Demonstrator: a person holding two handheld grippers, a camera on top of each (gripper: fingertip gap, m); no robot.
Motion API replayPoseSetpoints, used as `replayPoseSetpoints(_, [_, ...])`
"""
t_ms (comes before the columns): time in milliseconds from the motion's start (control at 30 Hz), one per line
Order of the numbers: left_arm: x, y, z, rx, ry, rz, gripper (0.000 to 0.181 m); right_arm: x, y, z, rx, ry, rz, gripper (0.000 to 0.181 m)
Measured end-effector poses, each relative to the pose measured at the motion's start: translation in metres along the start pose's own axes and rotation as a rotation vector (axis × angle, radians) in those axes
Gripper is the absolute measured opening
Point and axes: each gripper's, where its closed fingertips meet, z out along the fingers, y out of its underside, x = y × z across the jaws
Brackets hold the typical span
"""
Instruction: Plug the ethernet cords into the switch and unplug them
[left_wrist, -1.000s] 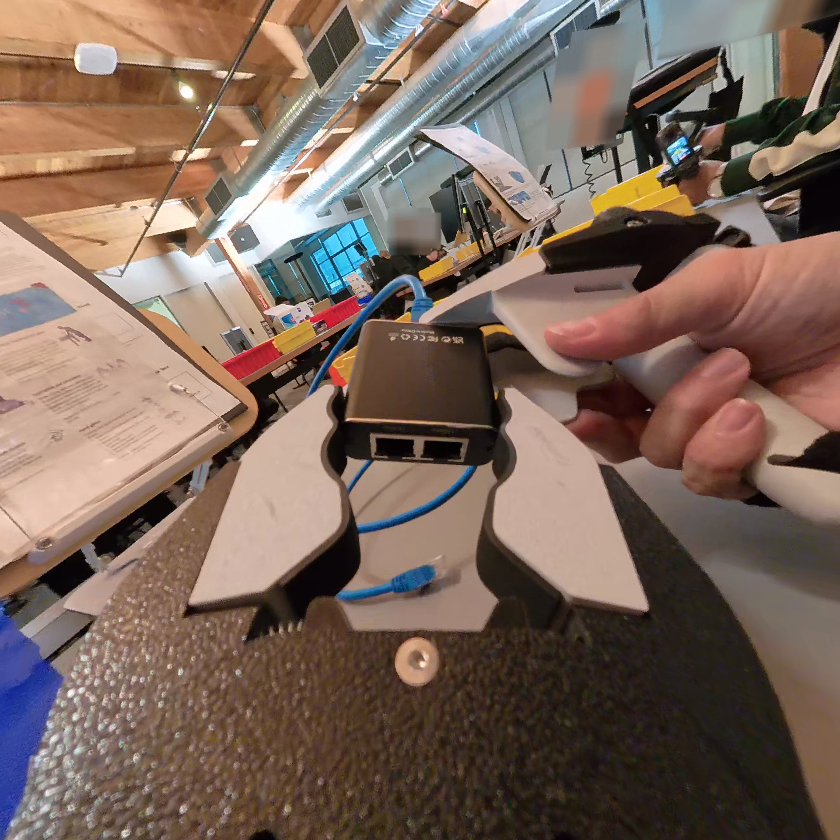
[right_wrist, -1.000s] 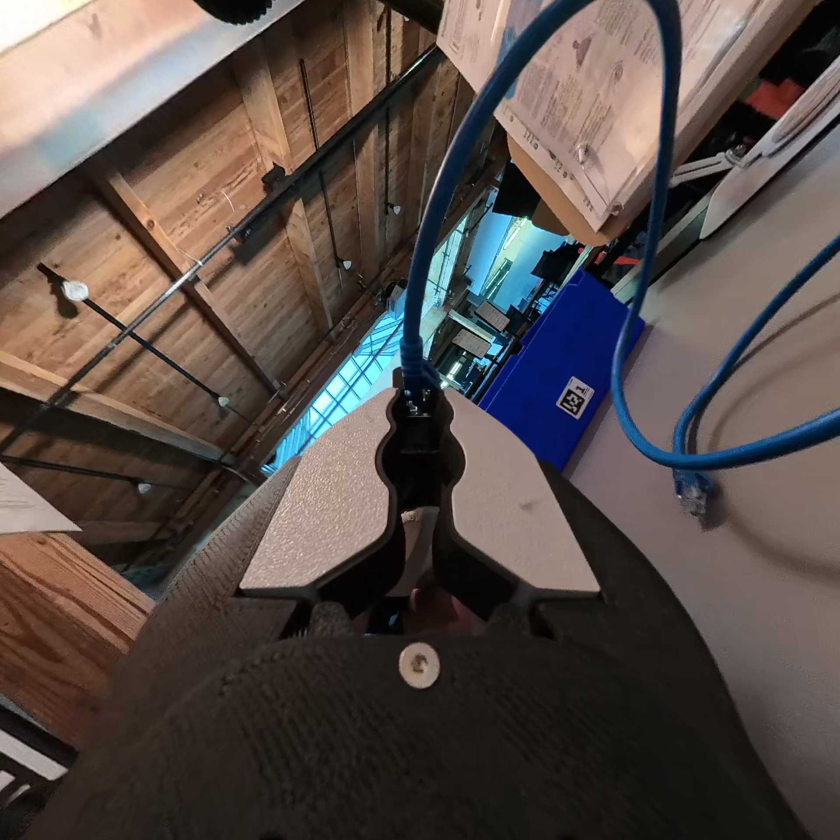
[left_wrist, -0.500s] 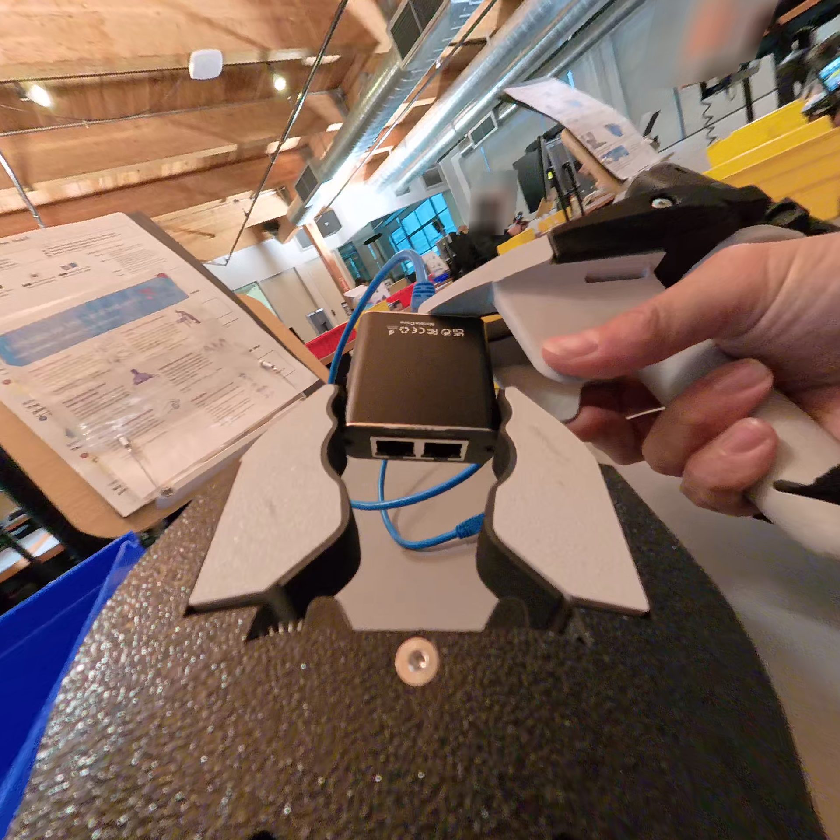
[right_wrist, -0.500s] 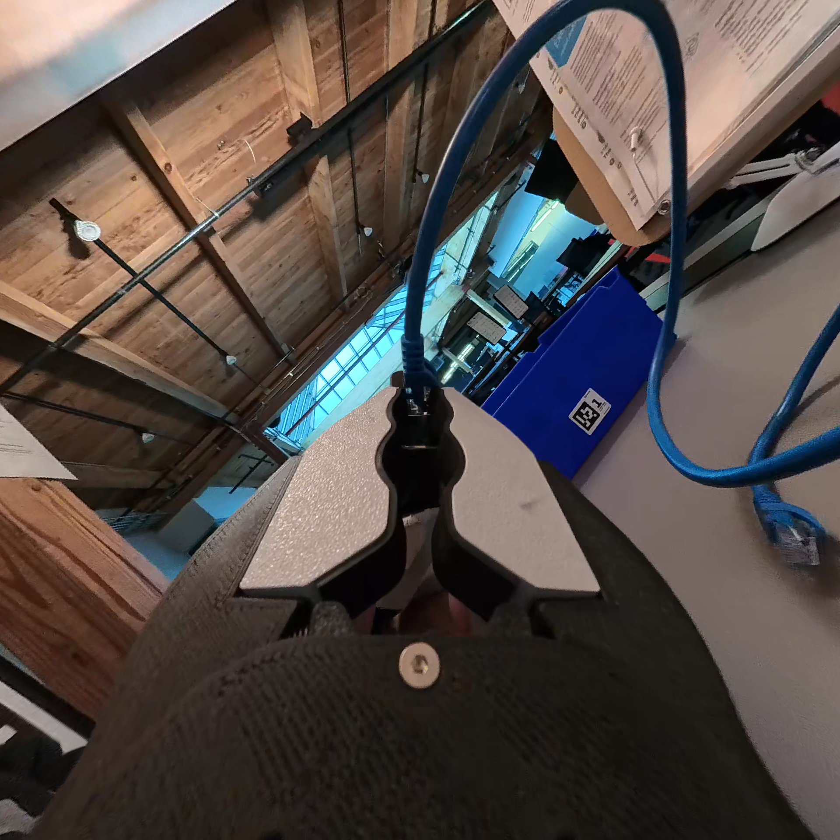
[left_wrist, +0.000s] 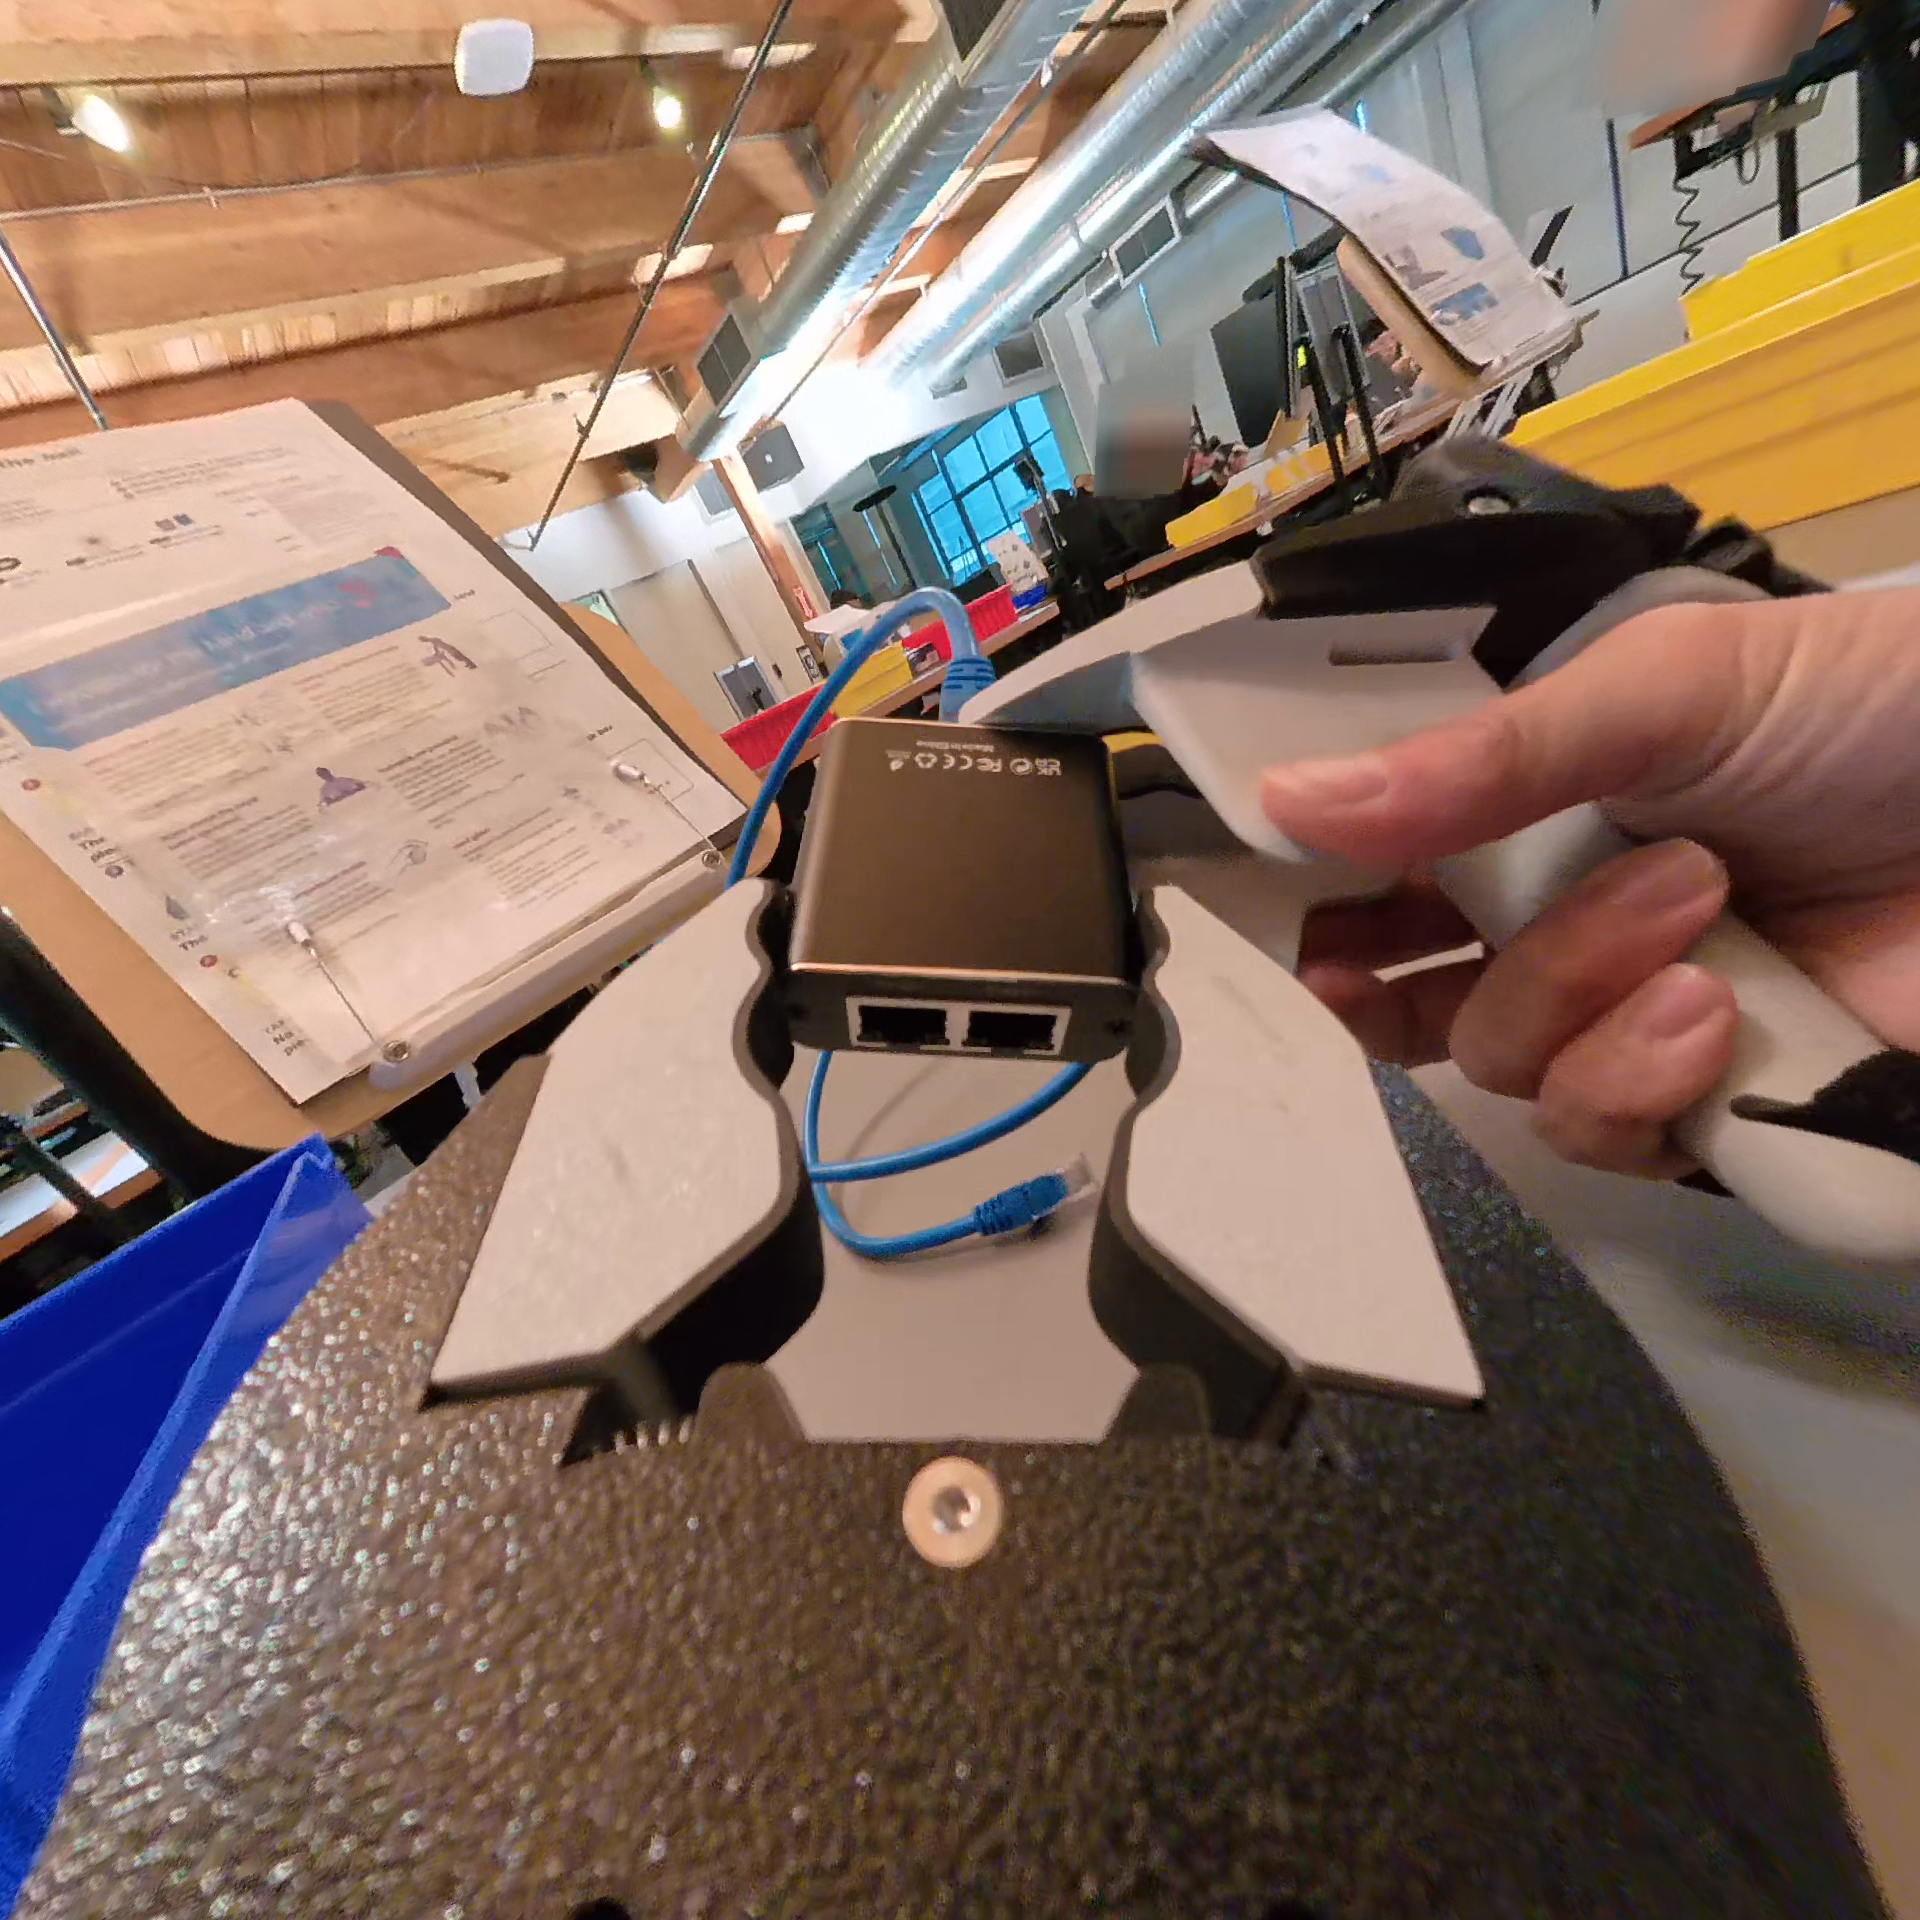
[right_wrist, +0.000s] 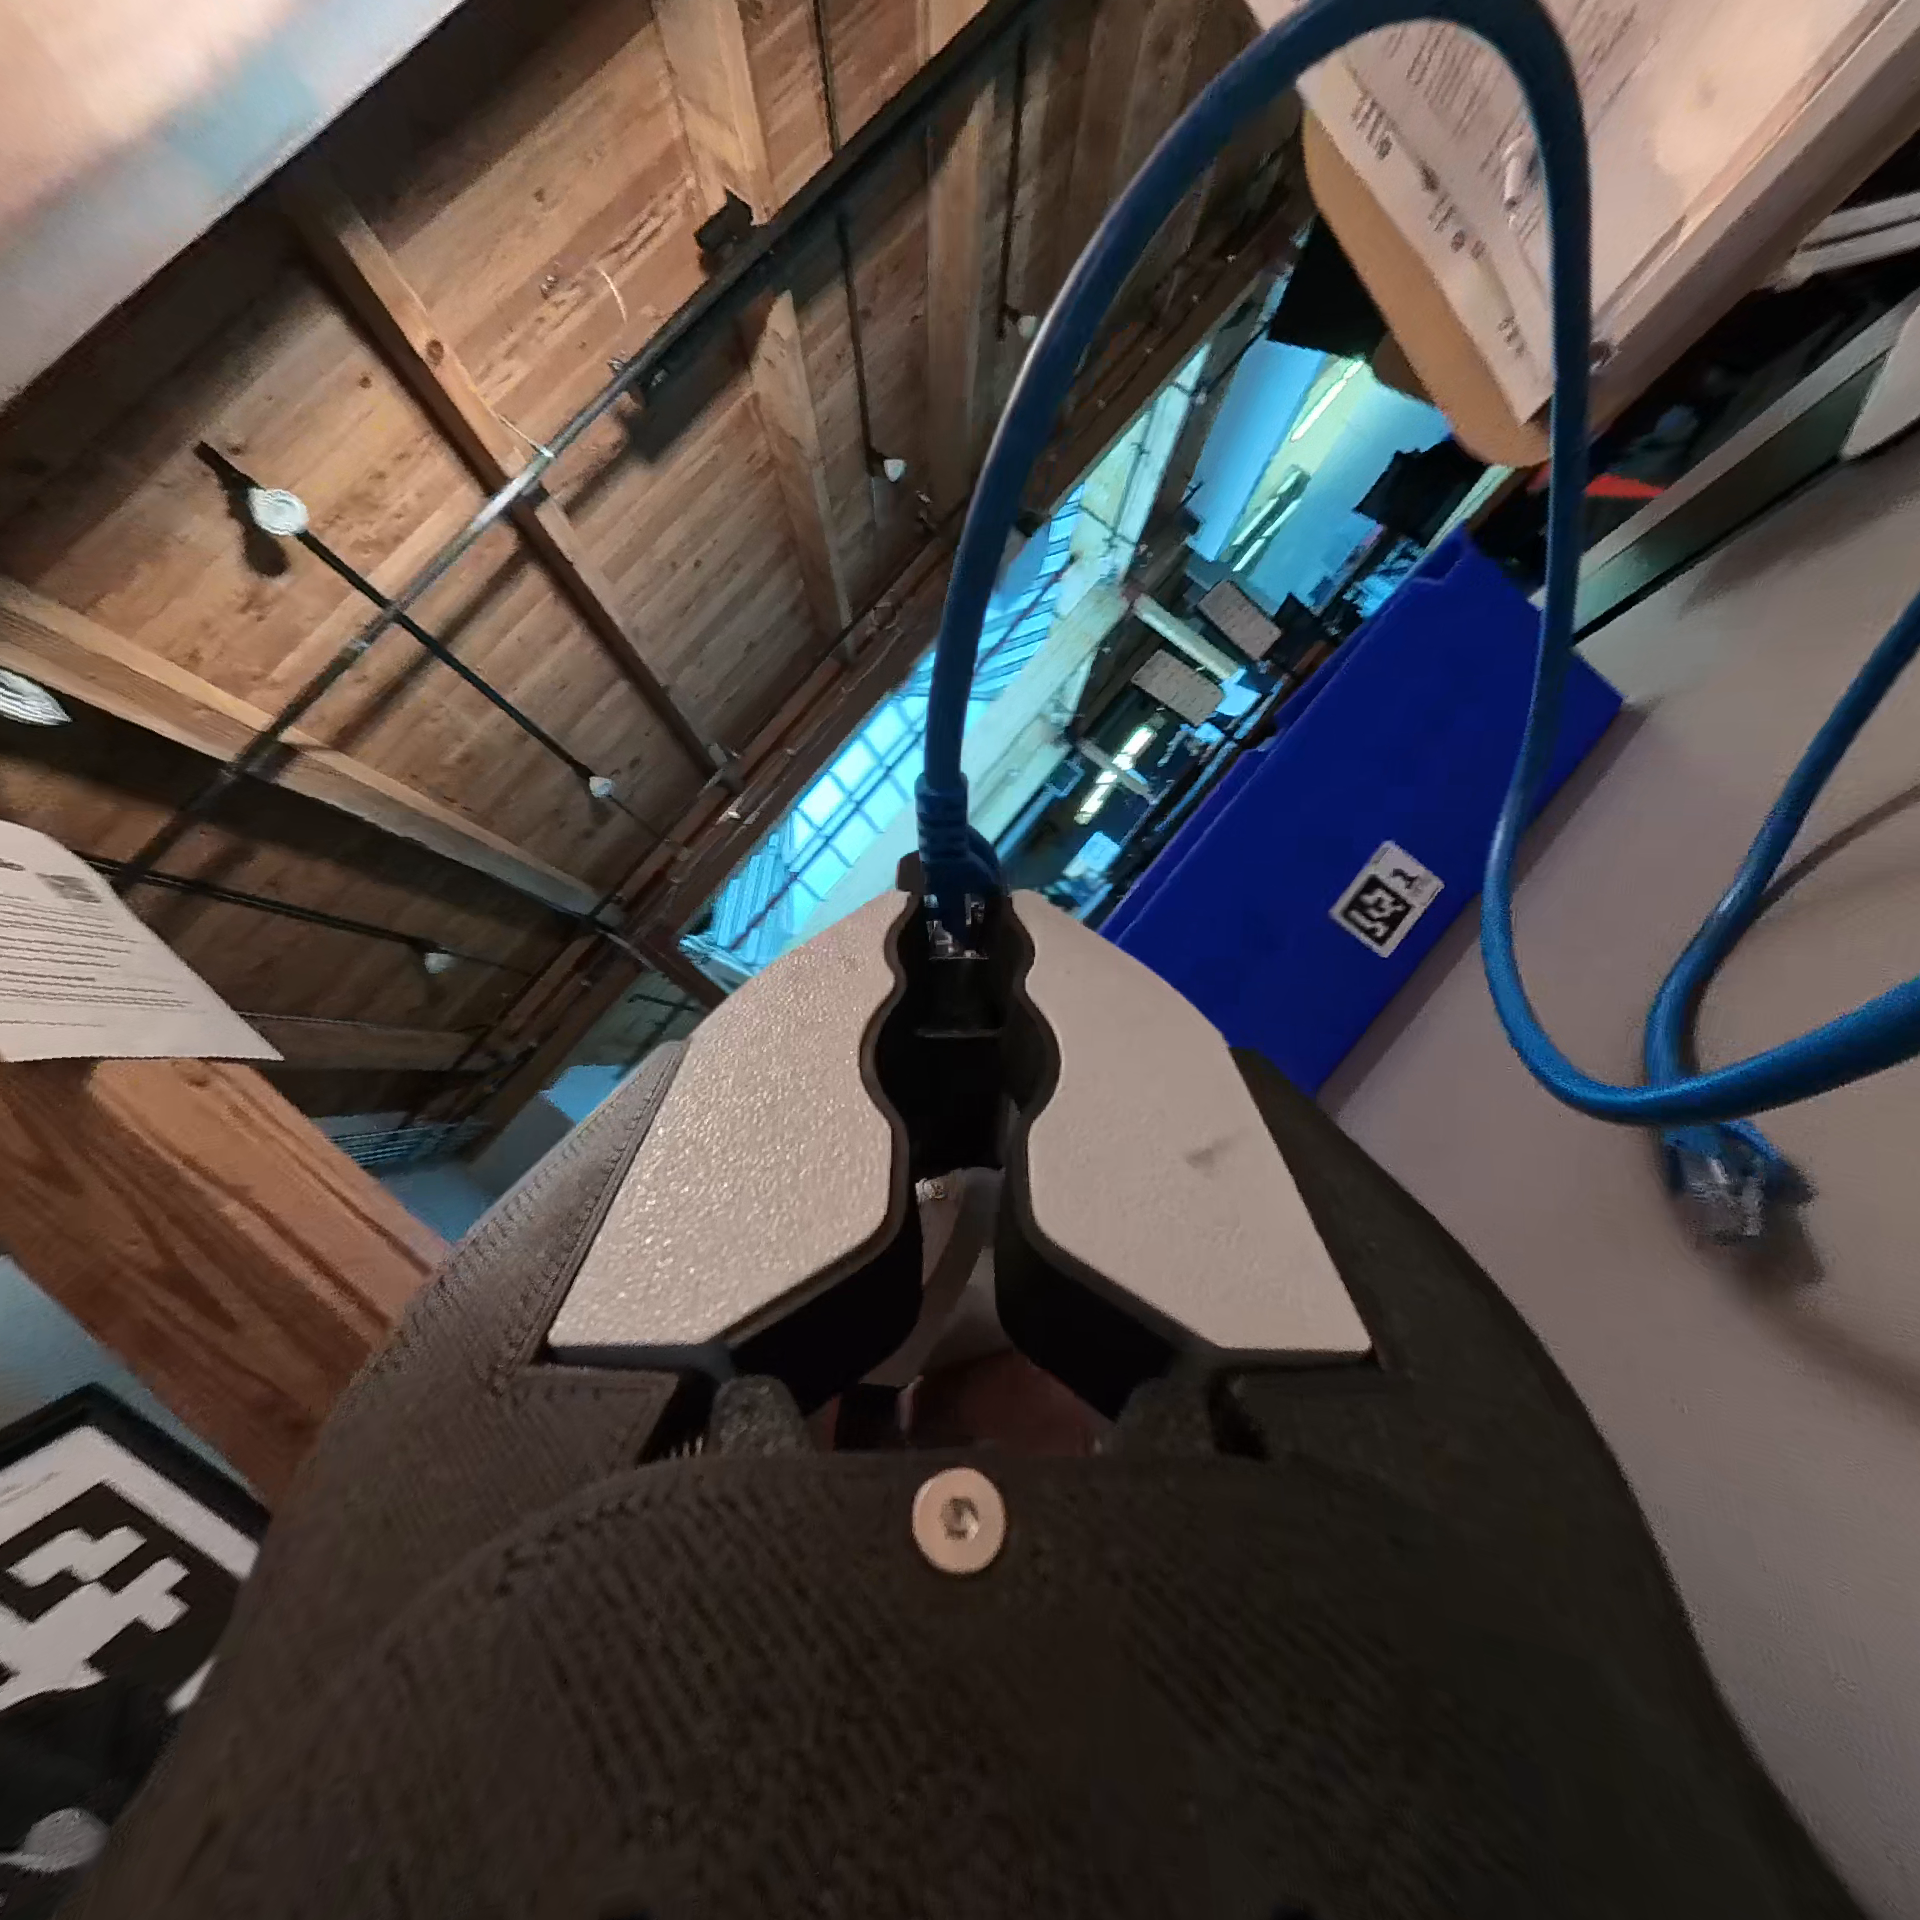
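Switch (left_wrist: 961, 883) in left jaws; blue bin (left_wrist: 125, 1382) beside.

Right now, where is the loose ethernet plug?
In the left wrist view, the loose plug lies on the grey table, below the switch held in the left jaws.

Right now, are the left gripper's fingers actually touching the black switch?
Touching. The left wrist view shows the left gripper with both fingers pressed against the sides of the switch, no gap on either side, holding it above the table.
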Motion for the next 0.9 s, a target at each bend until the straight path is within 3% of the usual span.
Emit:
replayPoseSetpoints(233, [0.007, 0.004, 0.003, -0.019, 0.031, 0.005, 0.062, 0.001, -0.001, -0.009, 0.004, 0.009, -0.002, 0.020])
replayPoseSetpoints(333, [0.006, 0.003, 0.003, -0.009, 0.031, -0.009, 0.062, 0.002, -0.001, -0.008, 0.003, 0.006, -0.002, 0.012])
replayPoseSetpoints(667, [0.006, 0.005, 0.004, -0.035, 0.001, 0.032, 0.062, 0.007, -0.002, -0.008, 0.116, 0.035, 0.050, 0.012])
replayPoseSetpoints(900, [0.005, 0.010, 0.004, -0.067, -0.014, 0.034, 0.062, 0.009, -0.001, -0.006, 0.095, 0.046, 0.055, 0.011])
